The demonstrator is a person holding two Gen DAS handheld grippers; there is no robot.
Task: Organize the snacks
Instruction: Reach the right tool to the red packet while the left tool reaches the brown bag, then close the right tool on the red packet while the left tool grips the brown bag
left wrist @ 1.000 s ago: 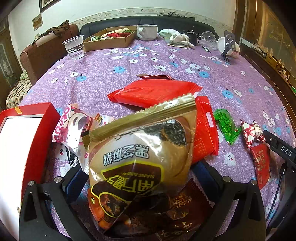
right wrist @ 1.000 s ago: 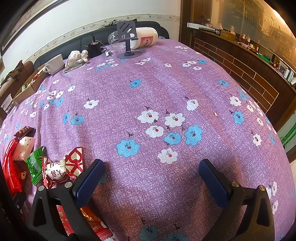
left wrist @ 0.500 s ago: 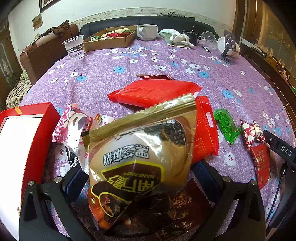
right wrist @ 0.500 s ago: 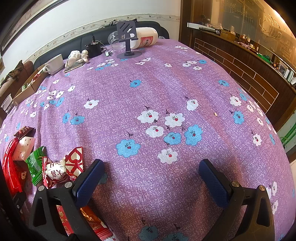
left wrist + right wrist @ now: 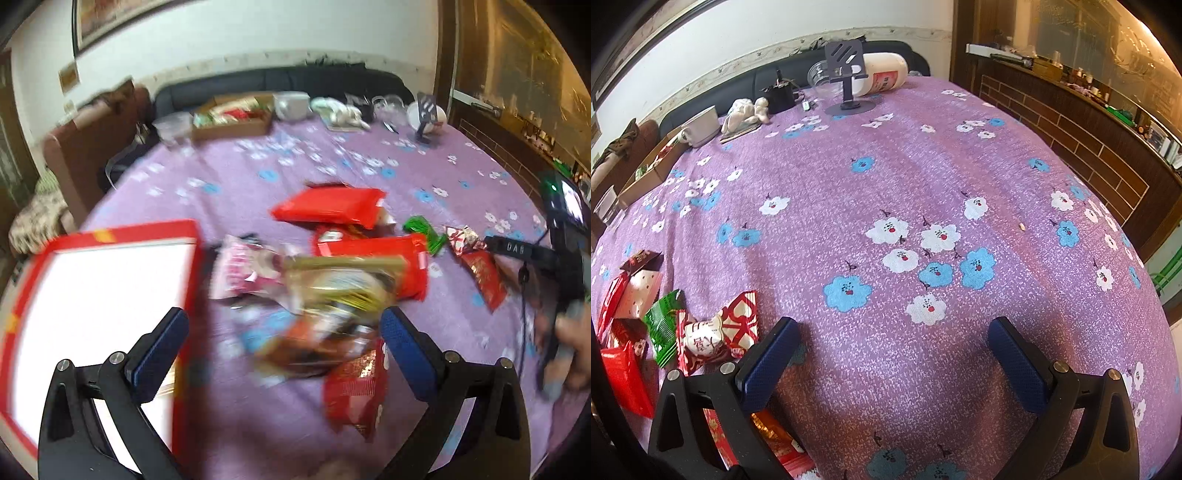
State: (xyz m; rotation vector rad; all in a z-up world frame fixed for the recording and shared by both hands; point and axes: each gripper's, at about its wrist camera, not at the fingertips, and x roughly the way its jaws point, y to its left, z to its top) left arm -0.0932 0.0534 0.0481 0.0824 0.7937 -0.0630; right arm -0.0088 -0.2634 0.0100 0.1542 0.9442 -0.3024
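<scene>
Left tool (image 5: 282, 343) — my fingers stand wide apart, nothing between the blue pads (image 5: 406, 354); the view is blurred by motion.

Gold-and-brown snack bag (image 5: 332, 291) — lies loose on the bench (image 5: 332, 173), just beyond the gap of my left tool, smeared in the frame so its print cannot be read.

Small red packet (image 5: 354, 391) — near side of that bag, close to my right-hand pad.

Pink packet (image 5: 243, 271) — touching the bag's left edge.

Two red packs — one (image 5: 373, 266) just behind the gold bag, one (image 5: 328, 208) farther off, tilted.

Green packet (image 5: 424, 230), a red-and-white sweet (image 5: 463, 238) and a flat red sachet (image 5: 484, 280) — in a loose row to the right.

Red box (image 5: 184, 229) with a white interior — at the near left, open side up, beside my left pad.

Cardboard box (image 5: 232, 122), cup (image 5: 291, 105), phone stand (image 5: 428, 110) — far edge of the bench.

Right tool (image 5: 892, 354) — fingers apart and empty over the flowered purple cloth (image 5: 905, 184); the green packet (image 5: 663, 325) and the red-and-white sweet (image 5: 716, 332) sit just left of it.
</scene>
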